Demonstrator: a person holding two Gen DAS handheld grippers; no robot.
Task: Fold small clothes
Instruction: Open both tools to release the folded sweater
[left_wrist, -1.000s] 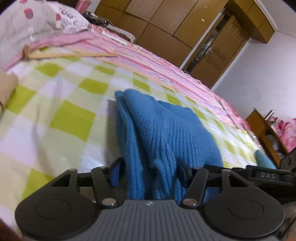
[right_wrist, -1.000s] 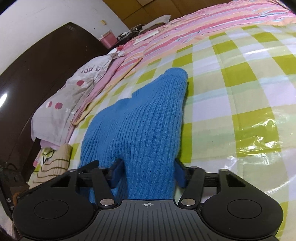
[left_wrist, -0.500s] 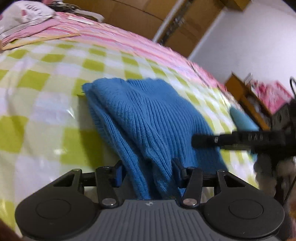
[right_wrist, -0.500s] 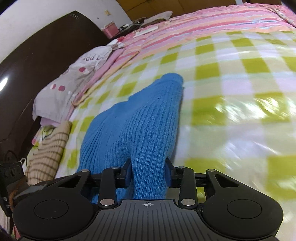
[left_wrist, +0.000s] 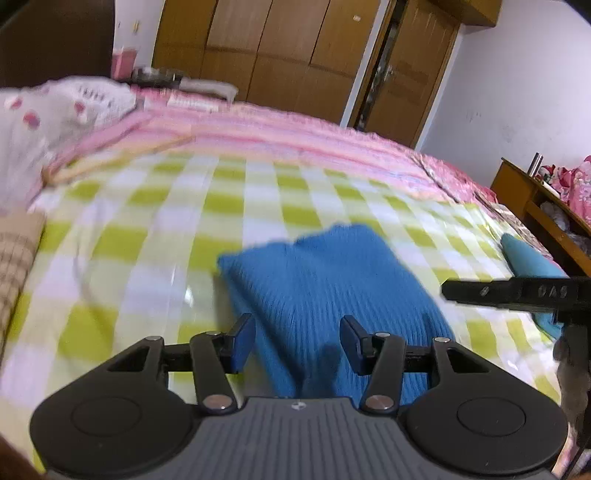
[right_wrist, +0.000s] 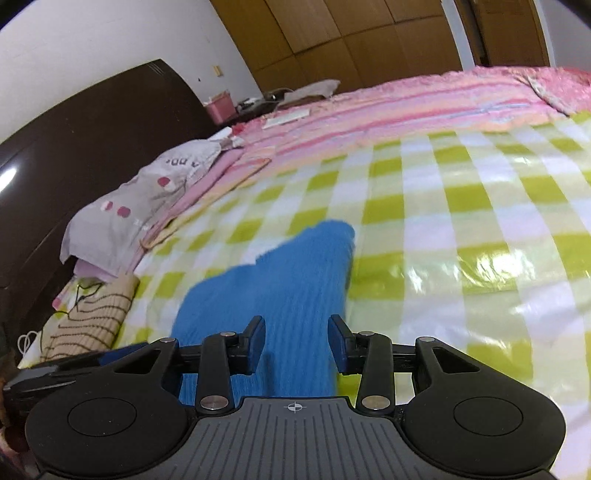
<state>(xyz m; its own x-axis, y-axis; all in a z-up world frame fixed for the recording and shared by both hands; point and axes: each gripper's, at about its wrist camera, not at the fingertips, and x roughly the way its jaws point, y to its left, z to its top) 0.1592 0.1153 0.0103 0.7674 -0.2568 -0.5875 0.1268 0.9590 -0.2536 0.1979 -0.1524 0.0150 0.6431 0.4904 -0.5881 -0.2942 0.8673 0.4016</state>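
A green-and-white checked sheet (left_wrist: 155, 236) covers the bed; beyond it lie a pink striped blanket (left_wrist: 280, 129), a spotted pillow (right_wrist: 147, 199) and a wooden wardrobe (left_wrist: 280, 51). The blue knit sweater (left_wrist: 325, 288) lies folded on the sheet. The left gripper (left_wrist: 297, 341) and the right gripper (right_wrist: 297, 341) are both spread apart over it, grasping nothing.

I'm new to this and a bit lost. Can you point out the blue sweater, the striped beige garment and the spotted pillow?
blue sweater (right_wrist: 295, 280): right wrist view, middle of its ribbed knit.
striped beige garment (right_wrist: 92, 321): right wrist view, its striped top.
spotted pillow (right_wrist: 147, 192): right wrist view, its upper face.
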